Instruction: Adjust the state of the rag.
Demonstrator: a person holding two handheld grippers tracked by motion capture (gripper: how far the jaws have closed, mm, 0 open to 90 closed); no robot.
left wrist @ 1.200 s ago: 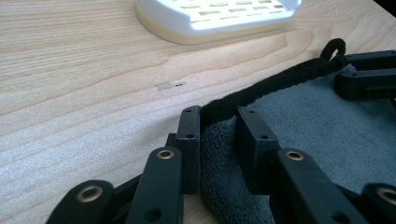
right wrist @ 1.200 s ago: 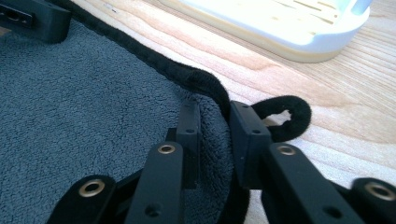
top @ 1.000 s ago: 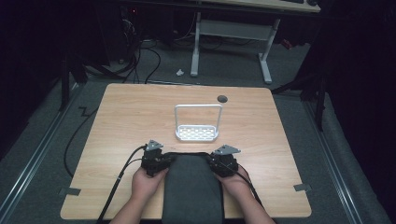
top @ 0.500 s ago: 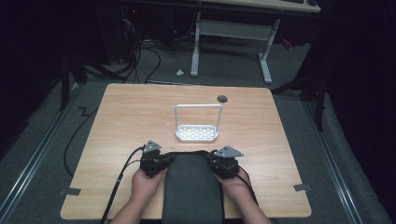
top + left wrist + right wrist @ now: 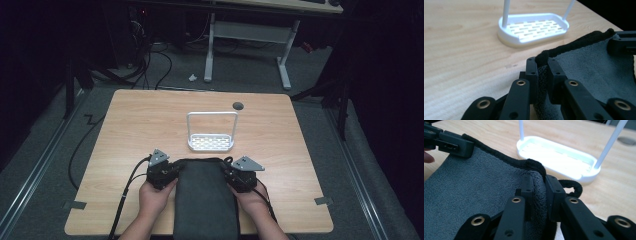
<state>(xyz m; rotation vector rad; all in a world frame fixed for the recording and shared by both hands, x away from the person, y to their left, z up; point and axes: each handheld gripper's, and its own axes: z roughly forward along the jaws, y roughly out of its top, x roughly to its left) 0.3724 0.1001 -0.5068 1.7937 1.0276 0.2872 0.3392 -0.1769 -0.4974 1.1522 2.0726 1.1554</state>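
Left gripper (image 5: 541, 67): jaws clamped on the far left corner of the dark grey towel (image 5: 205, 197), black hem bunched just above the jaw tips; the jaws have just been closing, cloth between them. Right gripper (image 5: 539, 186): jaws pinched on the far right corner, a black hanging loop (image 5: 571, 186) of the towel curling just beside the outer jaw. Towel stretched flat between the two pairs of jaws, its near part trailing back toward the person over the surface (image 5: 140, 125) edge. White rack (image 5: 211, 142) with slotted base and hoop handle stands upright ahead of both jaws, near the towel's far hem, not touching it
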